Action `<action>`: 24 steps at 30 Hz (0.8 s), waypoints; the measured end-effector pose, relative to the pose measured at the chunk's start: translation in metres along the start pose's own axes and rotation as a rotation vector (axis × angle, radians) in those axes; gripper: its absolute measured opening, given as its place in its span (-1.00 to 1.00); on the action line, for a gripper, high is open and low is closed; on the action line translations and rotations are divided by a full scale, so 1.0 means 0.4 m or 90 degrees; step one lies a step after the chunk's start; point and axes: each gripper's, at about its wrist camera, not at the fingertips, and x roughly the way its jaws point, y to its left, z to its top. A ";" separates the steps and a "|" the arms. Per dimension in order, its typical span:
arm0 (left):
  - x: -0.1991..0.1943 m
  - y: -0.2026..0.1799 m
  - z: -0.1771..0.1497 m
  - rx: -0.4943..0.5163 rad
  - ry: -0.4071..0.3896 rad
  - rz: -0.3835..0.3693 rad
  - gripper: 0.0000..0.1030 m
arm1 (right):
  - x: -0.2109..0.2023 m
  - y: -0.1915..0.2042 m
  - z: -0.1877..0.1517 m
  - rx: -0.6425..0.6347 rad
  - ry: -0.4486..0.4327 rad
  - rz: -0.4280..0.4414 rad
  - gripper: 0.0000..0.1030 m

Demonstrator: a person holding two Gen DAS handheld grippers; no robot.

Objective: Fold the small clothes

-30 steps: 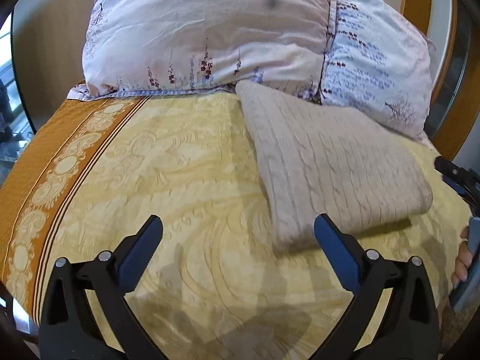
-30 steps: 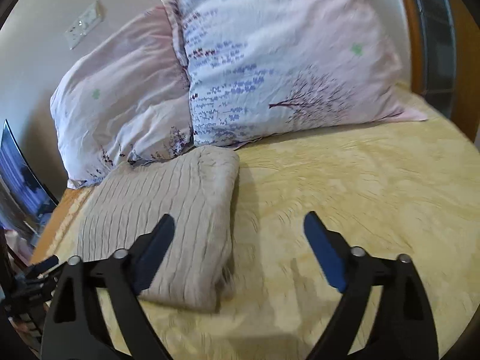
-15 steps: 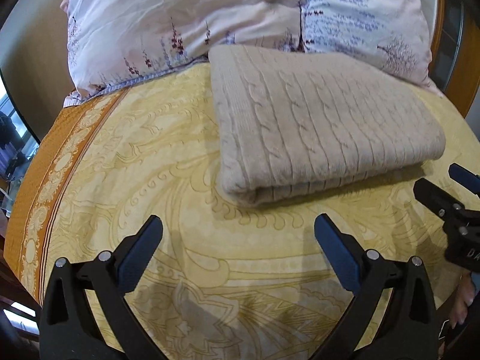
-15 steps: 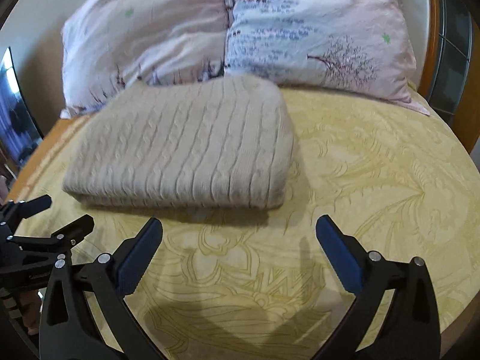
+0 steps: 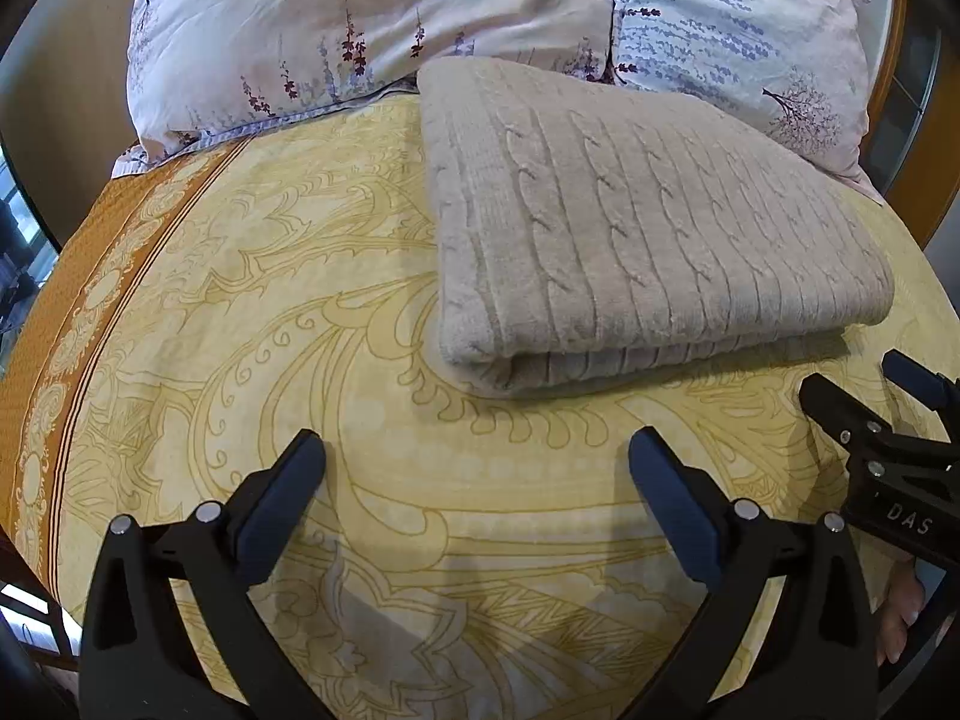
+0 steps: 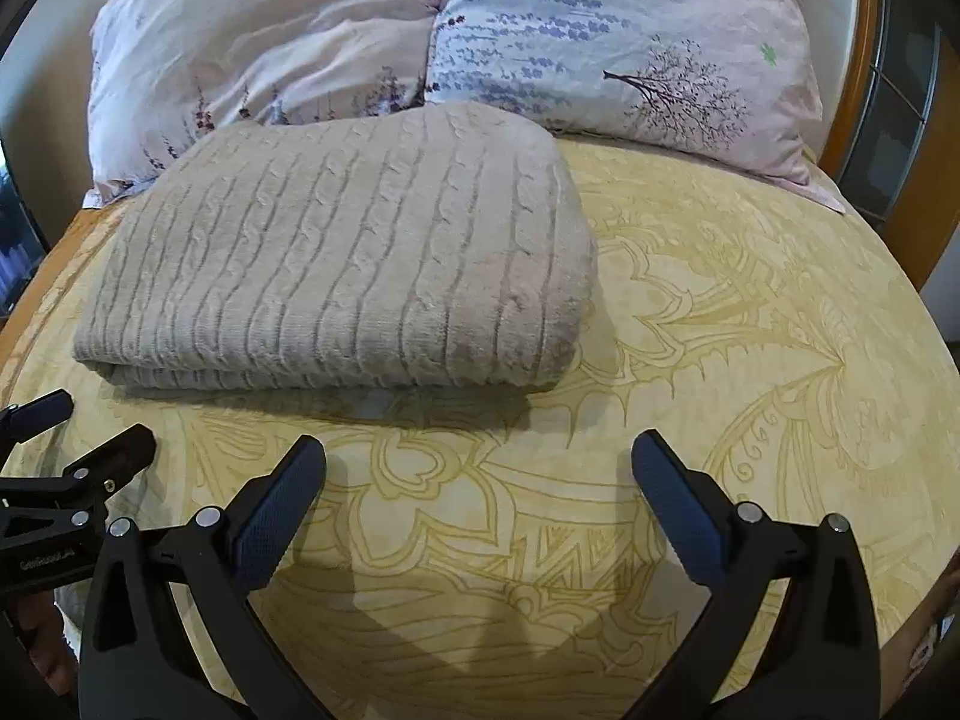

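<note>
A beige cable-knit sweater [image 5: 648, 228] lies folded into a thick rectangle on the yellow patterned bedspread [image 5: 300, 312], its far edge against the pillows. My left gripper [image 5: 477, 468] hovers open just short of its near folded edge, nothing between the blue pads. In the right wrist view the same sweater [image 6: 354, 252] sits ahead and left, and my right gripper [image 6: 479, 468] is open over bare bedspread [image 6: 750, 300] in front of it. Each gripper shows in the other's view: the right gripper [image 5: 888, 414] at the right edge, the left gripper [image 6: 72, 438] at the left edge.
Two floral pillows [image 5: 372, 18] [image 6: 618, 42] lean at the head of the bed. An orange border strip [image 5: 54, 324] runs along the bedspread's left side. A wooden headboard frame [image 6: 852, 78] curves at the right. Fingers of a hand [image 5: 900, 606] show at the lower right.
Both grippers have swung to face the folded sweater squarely and come closer to it. The sweater itself has not moved, and both jaws stay wide apart.
</note>
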 end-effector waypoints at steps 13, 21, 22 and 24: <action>0.001 -0.002 0.011 0.001 0.015 -0.001 0.97 | 0.004 -0.002 -0.001 0.006 0.008 -0.003 0.97; 0.001 -0.003 0.011 0.000 0.014 0.000 0.97 | 0.003 -0.002 -0.001 0.005 0.009 -0.003 0.97; 0.001 -0.003 0.011 0.001 0.014 -0.001 0.97 | 0.003 -0.002 -0.001 0.005 0.009 -0.003 0.97; 0.001 -0.003 0.011 0.001 0.014 -0.001 0.97 | 0.003 -0.002 -0.001 0.006 0.009 -0.003 0.97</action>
